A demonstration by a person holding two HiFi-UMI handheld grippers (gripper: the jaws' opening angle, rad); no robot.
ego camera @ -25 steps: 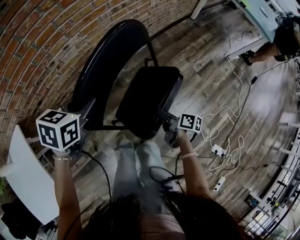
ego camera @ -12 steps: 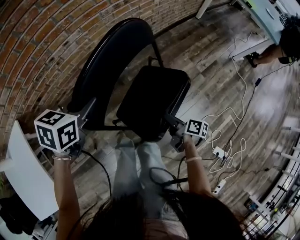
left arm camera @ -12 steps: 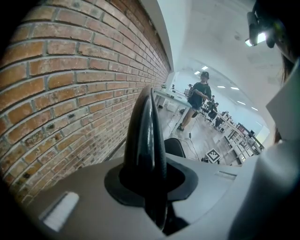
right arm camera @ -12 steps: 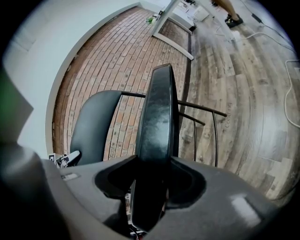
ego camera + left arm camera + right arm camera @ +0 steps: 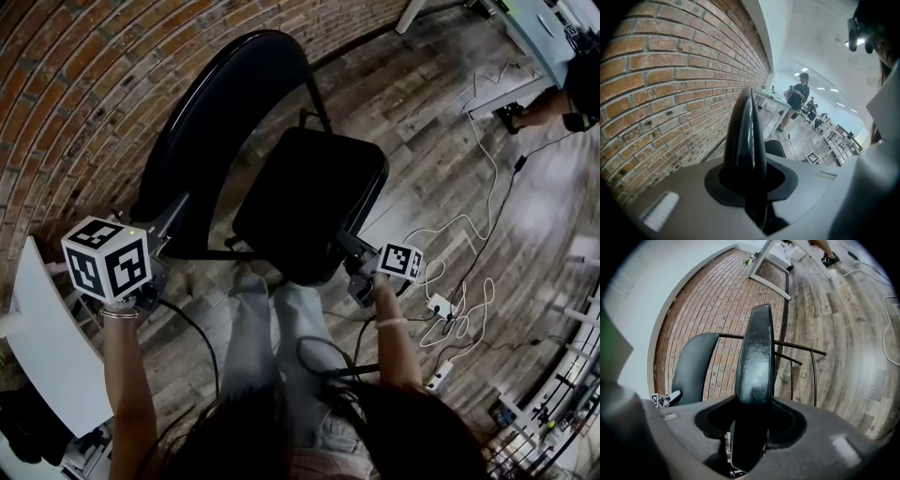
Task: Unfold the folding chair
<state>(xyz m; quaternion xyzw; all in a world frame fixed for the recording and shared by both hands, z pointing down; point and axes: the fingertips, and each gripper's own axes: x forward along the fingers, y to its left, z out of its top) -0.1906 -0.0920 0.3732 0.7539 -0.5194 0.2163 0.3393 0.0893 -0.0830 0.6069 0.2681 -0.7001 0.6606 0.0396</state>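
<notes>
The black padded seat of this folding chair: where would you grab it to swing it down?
Its near edge, from the person's side. The black padded seat is a thin slab with that edge free, so two jaws fit over it, as the right gripper shows. The far end sits among black metal rods.

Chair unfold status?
Done: seat stands angled out, clear of the backrest. In hand: left gripper has its jaws shut on the backrest edge, right gripper on the seat's front edge. Left: press the seat fully down if it isn't already, then let go.
</notes>
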